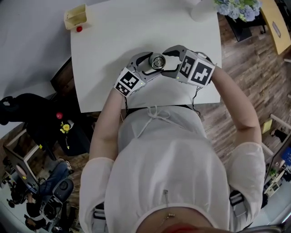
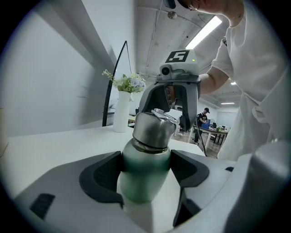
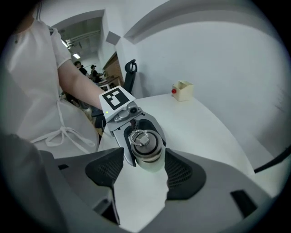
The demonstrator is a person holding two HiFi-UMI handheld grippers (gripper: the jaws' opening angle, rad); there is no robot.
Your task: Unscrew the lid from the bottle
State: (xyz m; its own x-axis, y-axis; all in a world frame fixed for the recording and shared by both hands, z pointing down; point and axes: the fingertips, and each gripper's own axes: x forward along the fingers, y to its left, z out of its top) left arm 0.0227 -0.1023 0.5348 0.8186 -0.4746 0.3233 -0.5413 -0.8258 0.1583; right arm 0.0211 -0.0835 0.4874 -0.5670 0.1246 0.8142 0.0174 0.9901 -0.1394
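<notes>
A green bottle (image 2: 144,177) with a steel lid (image 2: 153,129) stands over the white table (image 1: 113,41), near its front edge. My left gripper (image 2: 146,179) is shut on the green body, a pad pressed to each side. Seen from the head, the ringed lid (image 1: 157,61) lies between both grippers. My right gripper (image 3: 144,166) points steeply down over the lid (image 3: 144,143). Its pads flank the lid with a thin gap on the left side, so it is open. In the head view the left gripper (image 1: 152,66) reaches in from the left and the right gripper (image 1: 167,61) from the right.
A white vase of flowers (image 1: 202,9) stands at the table's far right corner. A small cream box (image 1: 76,17) with a red piece sits at the far left corner. The person stands against the table's front edge.
</notes>
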